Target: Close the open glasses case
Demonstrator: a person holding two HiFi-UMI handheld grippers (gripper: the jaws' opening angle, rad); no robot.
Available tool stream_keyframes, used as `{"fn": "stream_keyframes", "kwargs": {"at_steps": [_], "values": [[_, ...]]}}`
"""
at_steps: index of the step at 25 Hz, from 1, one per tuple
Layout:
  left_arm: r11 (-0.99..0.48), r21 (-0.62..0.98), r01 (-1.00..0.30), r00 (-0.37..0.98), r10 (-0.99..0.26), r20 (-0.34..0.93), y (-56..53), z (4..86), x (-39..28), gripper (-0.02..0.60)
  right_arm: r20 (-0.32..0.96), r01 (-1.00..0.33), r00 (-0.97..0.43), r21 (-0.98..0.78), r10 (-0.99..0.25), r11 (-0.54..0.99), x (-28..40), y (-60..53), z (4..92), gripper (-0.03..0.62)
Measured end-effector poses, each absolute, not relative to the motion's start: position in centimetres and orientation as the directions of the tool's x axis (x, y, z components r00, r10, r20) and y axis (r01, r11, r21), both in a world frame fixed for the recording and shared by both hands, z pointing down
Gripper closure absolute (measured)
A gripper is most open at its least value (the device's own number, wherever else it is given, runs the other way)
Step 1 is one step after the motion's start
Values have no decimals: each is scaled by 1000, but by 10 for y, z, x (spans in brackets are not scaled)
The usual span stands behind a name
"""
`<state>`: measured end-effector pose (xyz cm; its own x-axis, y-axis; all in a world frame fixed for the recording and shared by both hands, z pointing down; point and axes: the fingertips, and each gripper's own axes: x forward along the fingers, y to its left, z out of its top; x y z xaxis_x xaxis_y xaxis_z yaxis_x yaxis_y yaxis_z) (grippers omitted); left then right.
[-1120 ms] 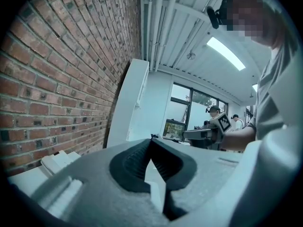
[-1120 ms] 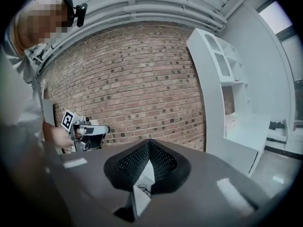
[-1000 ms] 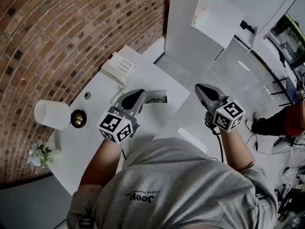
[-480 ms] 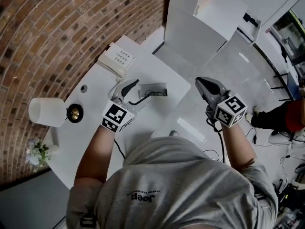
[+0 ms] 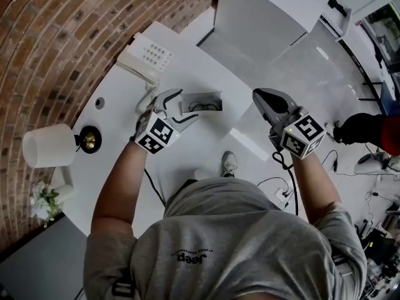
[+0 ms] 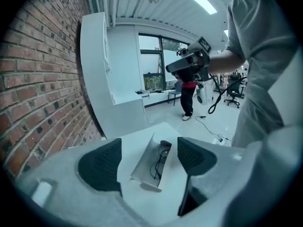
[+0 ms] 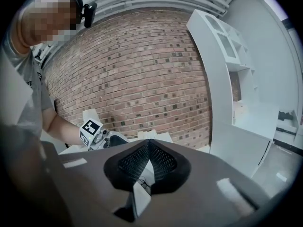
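Observation:
The white glasses case [image 5: 203, 100] lies open on the white table [image 5: 119, 117], with dark glasses [image 6: 161, 157] inside it. My left gripper [image 5: 181, 107] hovers just left of the case, and its jaws have just been opening. In the left gripper view the case [image 6: 152, 163] lies ahead between the two wide pads [image 6: 100, 164], which touch nothing. My right gripper [image 5: 261, 97] is shut and empty, off the table's right edge over the floor. In the right gripper view a strip of the case [image 7: 142, 186] shows below the joined pads [image 7: 163, 162].
A white desk phone [image 5: 145, 58] sits behind the case, near the brick wall. A lamp with a white shade [image 5: 47, 144] and a brass base [image 5: 89, 139] stands at the left, with flowers [image 5: 39, 205] beside it. A white cabinet [image 5: 262, 17] stands beyond the table. Cables [image 5: 281, 186] lie on the floor.
My left gripper has dropped toward the table and its jaws went from shut to wide open. The right gripper has sunk a little and stays shut.

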<state>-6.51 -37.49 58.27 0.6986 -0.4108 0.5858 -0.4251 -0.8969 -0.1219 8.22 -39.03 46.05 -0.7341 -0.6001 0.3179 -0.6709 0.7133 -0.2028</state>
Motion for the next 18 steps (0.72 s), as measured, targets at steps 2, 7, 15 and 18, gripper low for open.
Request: {"fn": "stream_keyframes", "kwargs": {"at_steps": [2,7,15,18], "values": [[-901,-130,-414,687,-403,604,-382,602,-67,207,323,-670,-735,-211,-596,712,78,-395,469,585],[-919,-141,-369,661,-366,655,-391,647,-66,195,337,-668,-737,-232,-586,707,70,-401,491,585],[-940,-138,-313,634,-315,707,-391,697,-60,188,362,-677,-729,-252,-581,692,73,-409,519,585],[-940,-135,-314,629,-312,713,-394,708,-59,187,363,-676,-730,-260,-579,689,73,-411,527,585]]}}
